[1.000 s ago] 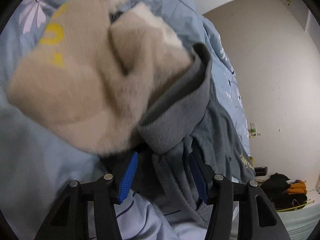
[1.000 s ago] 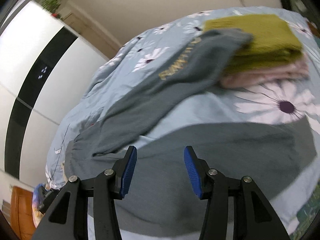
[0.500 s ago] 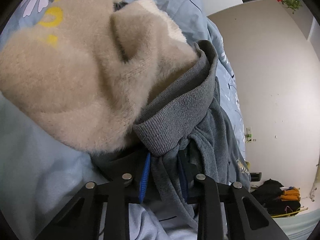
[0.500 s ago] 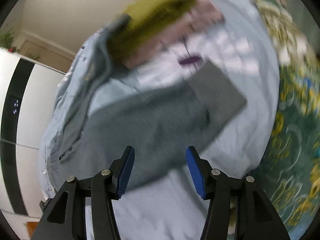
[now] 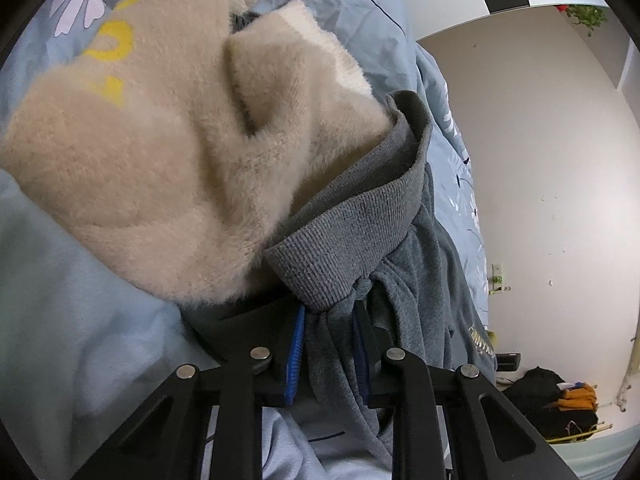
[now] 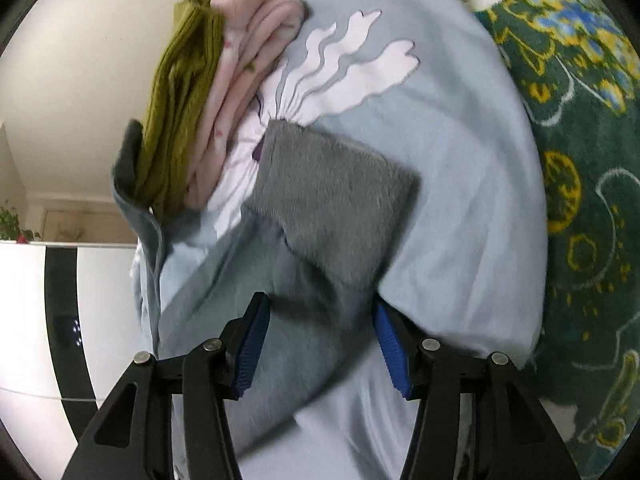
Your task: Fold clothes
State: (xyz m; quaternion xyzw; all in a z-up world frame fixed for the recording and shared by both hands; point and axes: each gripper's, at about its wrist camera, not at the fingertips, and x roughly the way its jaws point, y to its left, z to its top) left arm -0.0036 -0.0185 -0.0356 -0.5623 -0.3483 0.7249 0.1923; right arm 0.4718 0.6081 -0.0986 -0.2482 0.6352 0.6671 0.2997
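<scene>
Jaws: left gripper (image 5: 328, 354) is clamping the grey fleece sweatshirt (image 5: 360, 240) at its cuff; right gripper (image 6: 320, 346) is gaping over the other sleeve — I'm keeping it centred, w/ an even pinch.

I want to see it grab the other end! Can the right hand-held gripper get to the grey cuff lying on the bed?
Probably yes. The right hand-held gripper is open, and the grey cuff lies flat on the blue bedsheet just ahead of its fingers, with nothing over it. The folded pile sits off to one side.
</scene>
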